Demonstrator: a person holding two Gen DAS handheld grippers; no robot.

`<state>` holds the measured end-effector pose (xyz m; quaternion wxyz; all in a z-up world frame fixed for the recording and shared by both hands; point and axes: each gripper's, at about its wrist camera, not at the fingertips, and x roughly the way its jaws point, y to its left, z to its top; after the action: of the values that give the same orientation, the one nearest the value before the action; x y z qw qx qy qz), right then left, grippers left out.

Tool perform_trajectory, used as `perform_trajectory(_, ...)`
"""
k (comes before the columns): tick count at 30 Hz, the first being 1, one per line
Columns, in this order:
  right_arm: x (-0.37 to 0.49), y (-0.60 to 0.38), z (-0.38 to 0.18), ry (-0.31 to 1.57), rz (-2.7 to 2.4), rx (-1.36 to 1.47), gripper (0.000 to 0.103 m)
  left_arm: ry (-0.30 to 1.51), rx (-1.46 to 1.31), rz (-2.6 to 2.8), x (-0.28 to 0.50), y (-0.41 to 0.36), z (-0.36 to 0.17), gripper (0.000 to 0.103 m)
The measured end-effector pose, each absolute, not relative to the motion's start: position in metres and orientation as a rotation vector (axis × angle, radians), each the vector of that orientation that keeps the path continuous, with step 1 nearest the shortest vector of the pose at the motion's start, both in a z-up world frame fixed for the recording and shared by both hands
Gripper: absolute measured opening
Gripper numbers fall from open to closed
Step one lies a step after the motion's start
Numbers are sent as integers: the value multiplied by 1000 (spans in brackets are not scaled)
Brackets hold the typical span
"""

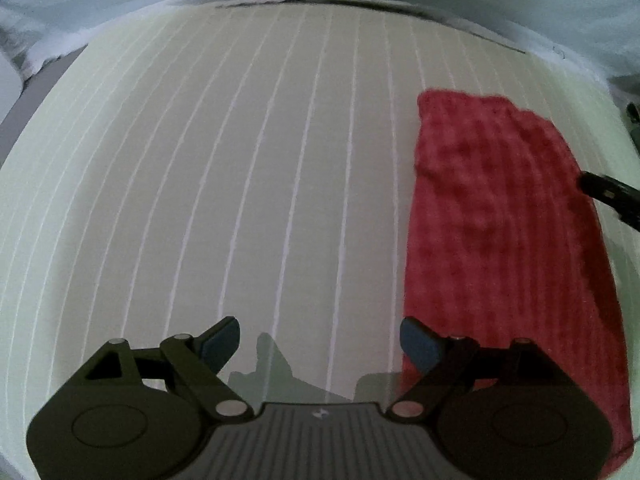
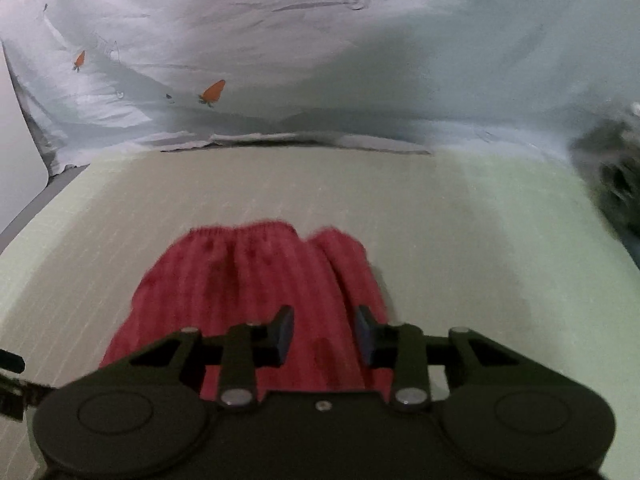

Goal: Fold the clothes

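Note:
A red ribbed garment (image 1: 500, 232) lies flat on the pale striped mat (image 1: 240, 180), at the right in the left wrist view. My left gripper (image 1: 320, 344) is open and empty, just left of the garment's near edge. In the right wrist view the red garment (image 2: 248, 276) lies straight ahead, its gathered waistband at the far end. My right gripper (image 2: 324, 336) is partly open above the garment's near part, with cloth showing between the fingers; no grip shows. The right gripper's tip (image 1: 608, 192) shows at the right edge of the left wrist view.
A pale blue sheet with carrot prints (image 2: 280, 60) lies bunched beyond the mat's far edge. A dark blurred object (image 2: 616, 180) sits at the right edge of the mat. The mat's left edge (image 2: 44, 208) drops off to a white surface.

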<state>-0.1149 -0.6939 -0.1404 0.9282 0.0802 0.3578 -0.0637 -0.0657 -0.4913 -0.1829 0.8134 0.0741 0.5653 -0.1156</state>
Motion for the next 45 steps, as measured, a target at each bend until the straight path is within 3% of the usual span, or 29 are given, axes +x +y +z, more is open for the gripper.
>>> perform_trajectory(3, -82, -695, -154, 779, -100, 147, 38, 1204, 167, -261, -49, -501, -183, 88)
perform_trajectory(4, -75, -695, -158, 794, -83, 149, 32, 1203, 170, -266, -44, -503, -184, 88)
perform_trajectory(5, -70, -695, -160, 800, -58, 158, 5, 1200, 173, -271, -43, -501, -183, 88)
perform_trajectory(6, -68, -696, -159, 795, -46, 163, 1, 1196, 179, -274, -41, -503, -185, 88)
perform_trajectory(12, -86, -717, -134, 661, -227, 171, 3, 1192, 182, -294, -43, -506, -189, 87)
perform_trajectory(13, -88, -724, -133, 664, -271, 182, 6, 1194, 178, -298, -46, -505, -188, 87)
perform_trajectory(15, -100, -731, -132, 673, -322, 184, 28, 1194, 168, -308, -54, -503, -186, 87)
perform_trajectory(16, -111, -731, -130, 678, -324, 174, 46, 1193, 163, -315, -59, -500, -184, 87)
perform_trajectory(17, -121, -731, -128, 684, -327, 163, 52, 1193, 158, -321, -65, -498, -183, 88)
perform_trajectory(19, -143, -731, -124, 695, -333, 141, 55, 1204, 151, -336, -78, -494, -183, 88)
perform_trajectory(21, -171, -734, -131, 740, -328, 191, 70, 1222, 144, -349, -94, -489, -185, 87)
perform_trajectory(28, -267, -717, -172, 881, -345, 346, 84, 1281, 135, -361, -160, -479, -202, 87)
perform_trajectory(30, -285, -707, -181, 902, -344, 370, 102, 1260, 160, -363, -179, -479, -204, 88)
perform_trajectory(31, -293, -701, -185, 900, -352, 350, 103, 1254, 170, -366, -187, -479, -205, 88)
perform_trajectory(35, -311, -678, -195, 897, -367, 203, 103, 1232, 200, -388, -212, -480, -208, 88)
perform_trajectory(41, -326, -668, -191, 901, -330, 217, 101, 1199, 165, -375, -229, -486, -216, 86)
perform_trajectory(43, -328, -661, -188, 895, -287, 180, 86, 1183, 154, -392, -234, -486, -214, 76)
perform_trajectory(44, -331, -658, -186, 887, -261, 162, 70, 1175, 149, -402, -237, -486, -213, 70)
perform_trajectory(45, -334, -654, -184, 881, -236, 153, 48, 1164, 147, -403, -240, -486, -212, 63)
